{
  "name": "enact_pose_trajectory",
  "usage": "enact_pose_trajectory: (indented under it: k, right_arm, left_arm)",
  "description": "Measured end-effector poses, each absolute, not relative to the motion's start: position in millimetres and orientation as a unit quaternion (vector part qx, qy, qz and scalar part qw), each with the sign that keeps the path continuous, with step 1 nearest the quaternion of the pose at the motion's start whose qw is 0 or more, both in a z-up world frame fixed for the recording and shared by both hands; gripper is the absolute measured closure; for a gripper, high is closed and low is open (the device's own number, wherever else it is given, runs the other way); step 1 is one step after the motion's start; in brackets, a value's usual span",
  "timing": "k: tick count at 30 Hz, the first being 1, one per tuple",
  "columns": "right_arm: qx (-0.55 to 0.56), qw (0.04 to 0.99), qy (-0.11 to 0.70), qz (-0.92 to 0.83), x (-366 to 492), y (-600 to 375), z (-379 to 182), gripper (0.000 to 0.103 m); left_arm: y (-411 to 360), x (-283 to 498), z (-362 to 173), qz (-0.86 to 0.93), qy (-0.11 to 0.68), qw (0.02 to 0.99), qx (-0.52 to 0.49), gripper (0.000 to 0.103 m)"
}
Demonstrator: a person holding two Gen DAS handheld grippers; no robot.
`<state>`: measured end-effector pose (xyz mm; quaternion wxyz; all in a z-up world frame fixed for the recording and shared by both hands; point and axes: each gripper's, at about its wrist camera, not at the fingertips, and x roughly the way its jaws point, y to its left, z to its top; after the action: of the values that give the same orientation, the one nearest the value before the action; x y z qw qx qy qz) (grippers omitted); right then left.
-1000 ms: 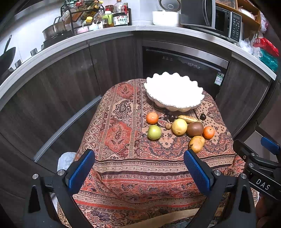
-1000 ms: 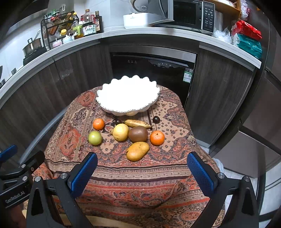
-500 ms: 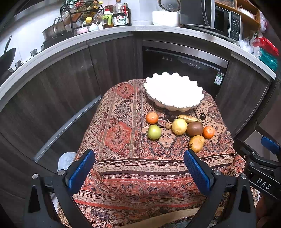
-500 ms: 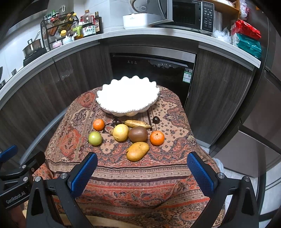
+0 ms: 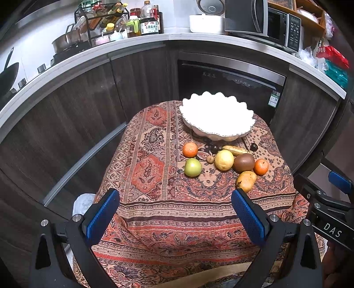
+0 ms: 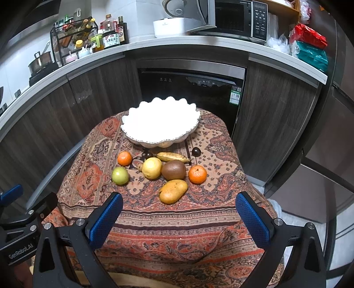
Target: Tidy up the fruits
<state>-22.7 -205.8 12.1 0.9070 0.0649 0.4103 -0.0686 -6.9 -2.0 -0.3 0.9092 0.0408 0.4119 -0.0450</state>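
Observation:
A white scalloped bowl [image 6: 160, 120] [image 5: 218, 115] stands at the far side of a small table under a patterned cloth [image 6: 177, 223]. In front of it lie a green apple [image 6: 120, 175], two oranges [image 6: 124, 158] [image 6: 197, 174], a lemon [image 6: 151, 167], a brown kiwi [image 6: 173, 170], a mango [image 6: 173, 191], a small banana [image 6: 172, 156] and dark small fruits [image 6: 196, 151]. My left gripper [image 5: 174, 212] and my right gripper [image 6: 179, 213] hover open over the near edge of the table, nothing between their blue pads. The mango lies closest to the right gripper.
Dark wood cabinets and a built-in dishwasher [image 6: 190, 93] stand right behind the table. The counter above carries a bottle rack [image 6: 88, 37], a rice cooker [image 6: 174, 24] and a microwave [image 6: 234, 18]. Each gripper shows at the edge of the other's view [image 5: 327, 210].

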Motion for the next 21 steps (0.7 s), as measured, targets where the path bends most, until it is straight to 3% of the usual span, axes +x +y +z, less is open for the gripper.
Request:
enact_pose_trajectory:
  k: [21]
  right_arm:
    - [0.067,0.902,0.420,-0.071,-15.9,-208.5,5.4,0.000]
  left_arm:
    - [-6.8,-0.7,-7.3,-0.048,0.414,0.908,0.048,0.000]
